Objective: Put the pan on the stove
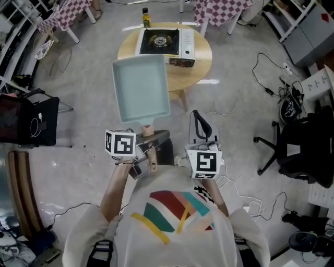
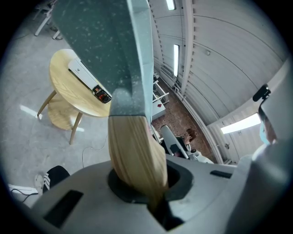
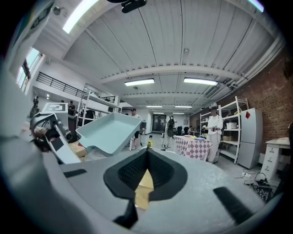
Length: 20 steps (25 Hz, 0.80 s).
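A square pale-blue pan (image 1: 141,88) with a wooden handle (image 1: 148,136) hangs in the air in front of me, above the floor and short of the round wooden table (image 1: 201,62). My left gripper (image 1: 145,148) is shut on the wooden handle (image 2: 135,151); the pan (image 2: 105,41) rises straight out of its jaws. A portable gas stove (image 1: 165,43) sits on the table with its burner bare. My right gripper (image 1: 201,138) is held beside the left one, its jaws together with nothing in them. In the right gripper view the pan (image 3: 107,132) shows tilted at the left.
A yellow-capped bottle (image 1: 146,18) stands on the table's far edge behind the stove. A black office chair (image 1: 297,141) and loose cables lie to the right. A black case (image 1: 28,122) is at the left. Checkered-cloth tables (image 1: 222,10) stand beyond.
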Available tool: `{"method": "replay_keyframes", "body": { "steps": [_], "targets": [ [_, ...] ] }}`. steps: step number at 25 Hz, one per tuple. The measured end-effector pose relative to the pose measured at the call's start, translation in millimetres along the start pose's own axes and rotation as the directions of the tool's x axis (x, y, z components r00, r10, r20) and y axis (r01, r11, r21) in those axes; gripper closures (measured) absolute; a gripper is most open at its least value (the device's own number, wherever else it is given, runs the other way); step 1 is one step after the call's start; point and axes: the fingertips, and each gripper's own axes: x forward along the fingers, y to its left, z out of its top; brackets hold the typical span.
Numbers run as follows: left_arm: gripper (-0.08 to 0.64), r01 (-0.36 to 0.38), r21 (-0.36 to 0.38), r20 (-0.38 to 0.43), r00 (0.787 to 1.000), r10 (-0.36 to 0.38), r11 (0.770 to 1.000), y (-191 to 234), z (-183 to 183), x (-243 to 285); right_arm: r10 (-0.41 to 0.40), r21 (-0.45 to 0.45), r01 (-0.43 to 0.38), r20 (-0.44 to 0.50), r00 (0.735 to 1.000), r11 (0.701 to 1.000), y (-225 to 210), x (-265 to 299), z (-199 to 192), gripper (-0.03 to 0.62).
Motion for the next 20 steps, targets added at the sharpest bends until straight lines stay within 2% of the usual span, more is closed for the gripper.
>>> {"method": "replay_keyframes", "body": {
  "steps": [3,20],
  "targets": [
    [0.552,0.015,-0.029,0.006,1.000,-0.015,0.999,-4.3,1.3,2.6,-0.001,-0.002,0.001,0.005,1.000,1.000,-6.0,-4.6,1.2,0.594],
    [0.552,0.026,0.046,0.023,0.999,-0.027,0.999,11.5,64.7,27.0,-0.016,-0.005,0.016,-0.016,1.000,1.000,-32.4,35.1,-8.0,0.594]
  ]
}}
